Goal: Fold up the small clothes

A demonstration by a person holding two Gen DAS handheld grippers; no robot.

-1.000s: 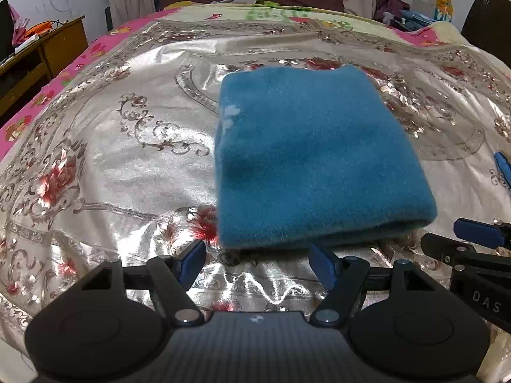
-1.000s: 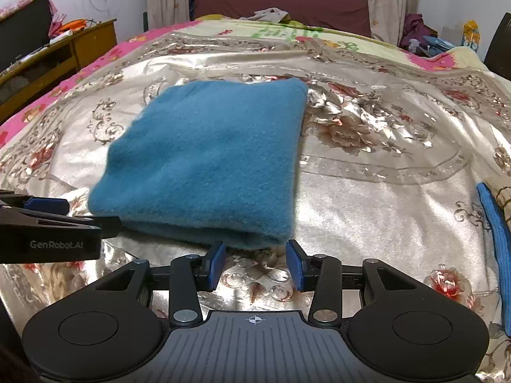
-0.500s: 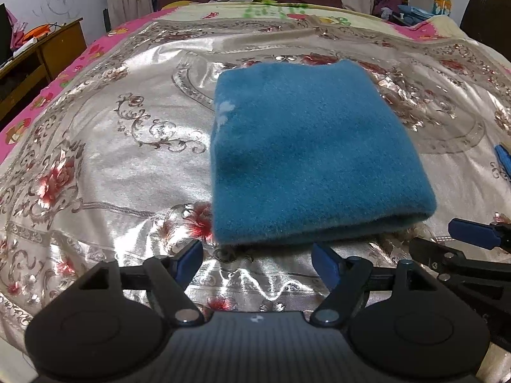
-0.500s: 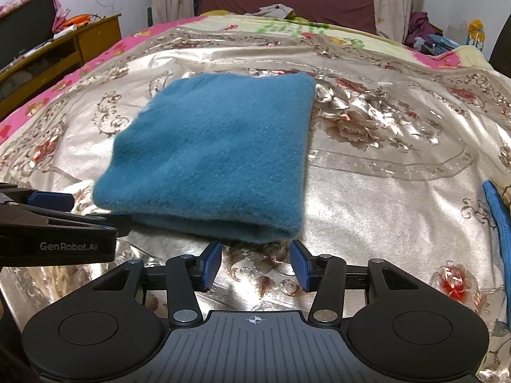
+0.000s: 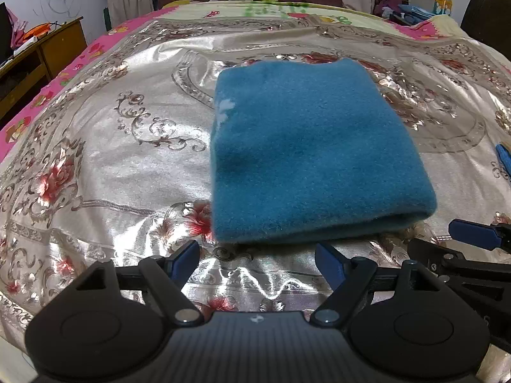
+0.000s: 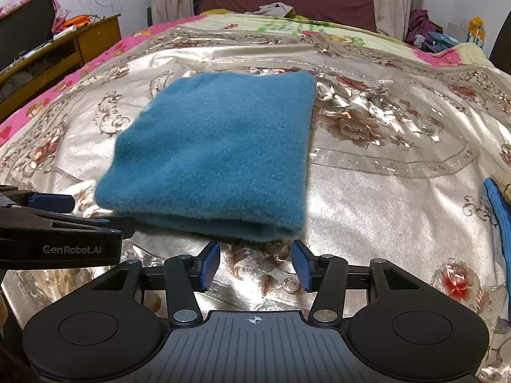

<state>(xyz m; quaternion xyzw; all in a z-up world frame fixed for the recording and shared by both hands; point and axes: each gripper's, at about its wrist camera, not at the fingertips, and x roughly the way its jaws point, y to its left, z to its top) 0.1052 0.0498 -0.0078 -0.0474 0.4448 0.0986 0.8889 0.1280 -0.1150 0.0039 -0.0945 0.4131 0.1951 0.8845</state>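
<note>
1. Step in hand, as I judge it: release after a fold. The blue fleece garment (image 5: 313, 156) lies as a flat rectangle on the bed, its thick folded edge just ahead of both tongs.
2. Your left tongs (image 5: 257, 260) stand released; the jaws have just been opening and nothing is between them. The near left corner of the garment sits just beyond the tips.
3. Your right tongs (image 6: 255, 263) are likewise released, jaws just opened, empty; the near right corner lies directly ahead, apart from the pads.
4. Next move, my judgement: either regrip both near corners for one more fold, or withdraw and set the piece aside. Thick pile may spring open.
5. Surface: glossy floral bedspread (image 6: 383, 198), wrinkled near the tongs.
6. Room: wooden desk (image 6: 80, 44) far left, dark headboard (image 6: 287, 0) beyond, a blue strip (image 6: 498, 210) at right.
</note>
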